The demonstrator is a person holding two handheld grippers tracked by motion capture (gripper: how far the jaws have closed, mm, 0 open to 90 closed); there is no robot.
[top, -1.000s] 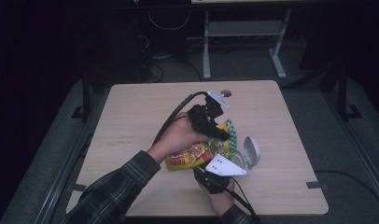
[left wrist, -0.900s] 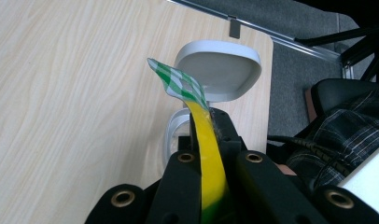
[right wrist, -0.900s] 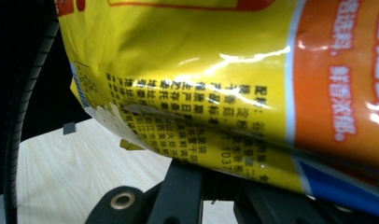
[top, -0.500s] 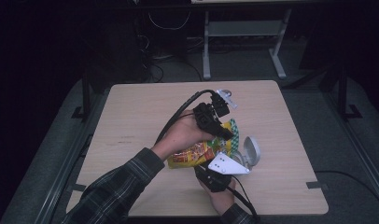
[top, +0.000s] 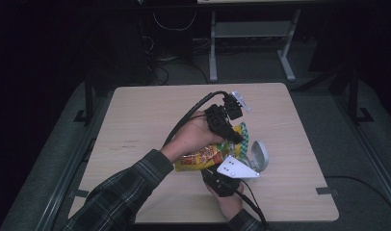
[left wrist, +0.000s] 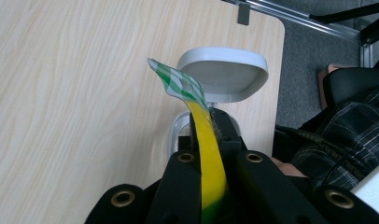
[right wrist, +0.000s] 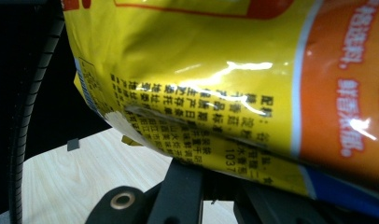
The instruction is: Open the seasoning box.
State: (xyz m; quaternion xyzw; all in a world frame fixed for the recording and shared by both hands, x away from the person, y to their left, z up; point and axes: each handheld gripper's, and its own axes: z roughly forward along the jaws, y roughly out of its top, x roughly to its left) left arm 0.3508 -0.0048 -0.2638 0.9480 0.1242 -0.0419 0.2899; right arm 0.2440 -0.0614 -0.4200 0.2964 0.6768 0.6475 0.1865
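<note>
A yellow and orange snack bag [top: 205, 156] is held above the table between both grippers. My left gripper [top: 236, 136] comes from the far side and is shut on the bag's green-checked top edge. In the left gripper view that yellow edge [left wrist: 207, 149] runs up between the black jaws of the left gripper [left wrist: 211, 123]. My right gripper [top: 216, 169] is under the bag at the near side. In the right gripper view the bag [right wrist: 225, 70] is very close, and the right gripper [right wrist: 211, 176] is shut on its lower edge.
A small white and grey device with a raised lid [top: 259, 155] stands on the wooden table [top: 136, 120] just right of the bag, and is seen past the jaws as the lidded device [left wrist: 222, 74]. A black cable [right wrist: 29, 93] trails at the left. Dark floor surrounds the table.
The left gripper has shifted a little to the right with the bag's top edge in it. The right gripper has stayed where it was.
</note>
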